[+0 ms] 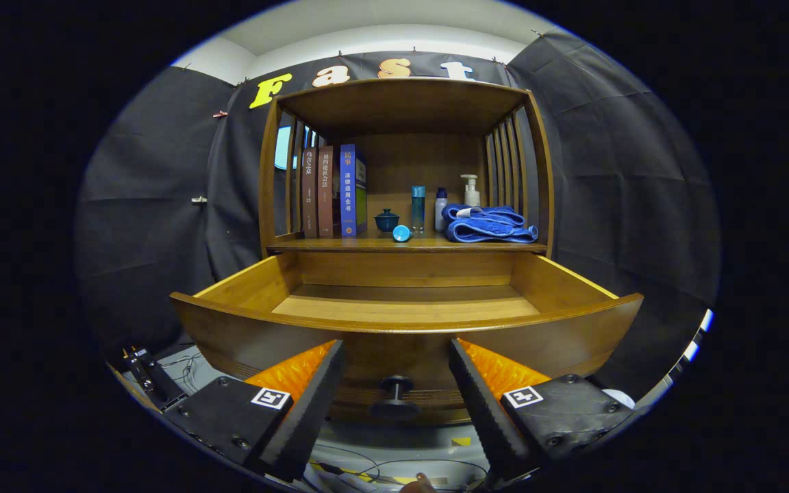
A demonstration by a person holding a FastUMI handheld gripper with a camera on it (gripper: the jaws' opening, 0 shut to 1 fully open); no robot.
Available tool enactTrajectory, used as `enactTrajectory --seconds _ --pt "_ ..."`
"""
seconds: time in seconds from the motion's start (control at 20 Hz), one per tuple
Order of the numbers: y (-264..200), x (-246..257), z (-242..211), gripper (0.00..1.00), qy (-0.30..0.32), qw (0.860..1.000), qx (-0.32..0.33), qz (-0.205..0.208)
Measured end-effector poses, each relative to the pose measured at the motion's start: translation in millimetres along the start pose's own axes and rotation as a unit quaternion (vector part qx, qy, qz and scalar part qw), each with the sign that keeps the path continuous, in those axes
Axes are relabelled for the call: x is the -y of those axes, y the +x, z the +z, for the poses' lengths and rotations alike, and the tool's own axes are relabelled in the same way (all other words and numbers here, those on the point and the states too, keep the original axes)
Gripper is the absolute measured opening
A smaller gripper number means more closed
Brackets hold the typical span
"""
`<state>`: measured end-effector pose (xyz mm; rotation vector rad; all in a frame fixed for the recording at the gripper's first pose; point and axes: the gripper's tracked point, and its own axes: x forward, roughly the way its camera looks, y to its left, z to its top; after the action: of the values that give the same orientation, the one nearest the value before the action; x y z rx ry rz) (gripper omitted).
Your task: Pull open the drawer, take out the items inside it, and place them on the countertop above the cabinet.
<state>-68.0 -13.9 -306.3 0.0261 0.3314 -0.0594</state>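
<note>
Wooden drawer (405, 311) stands pulled out below the countertop (367, 244). The gripper (394, 373) gapes wide, fingers flanking the knob (395, 390), touching nothing.

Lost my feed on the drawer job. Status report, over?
Gripper open, jaws either side of the knob, not touching. Drawer pulled out, visible floor bare. Towel, bottles, cup on countertop. Nothing blocking.

Gripper (394, 383) mounts: square tags; seemingly small screws.
</note>
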Motion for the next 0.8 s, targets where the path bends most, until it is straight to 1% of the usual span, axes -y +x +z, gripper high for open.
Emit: enactTrajectory --seconds 0.1,0.3,0.45,0.8 --pt "3.0 0.4 0.9 0.97 -0.005 1.000 0.005 -0.012" --pt "7.9 -1.3 3.3 0.97 0.006 1.000 0.010 -0.013" --pt "15.0 -1.3 7.2 1.00 0.009 1.000 0.009 -0.013" --pt "62.1 -4.5 20.7 1.00 0.012 1.000 0.008 -0.018"
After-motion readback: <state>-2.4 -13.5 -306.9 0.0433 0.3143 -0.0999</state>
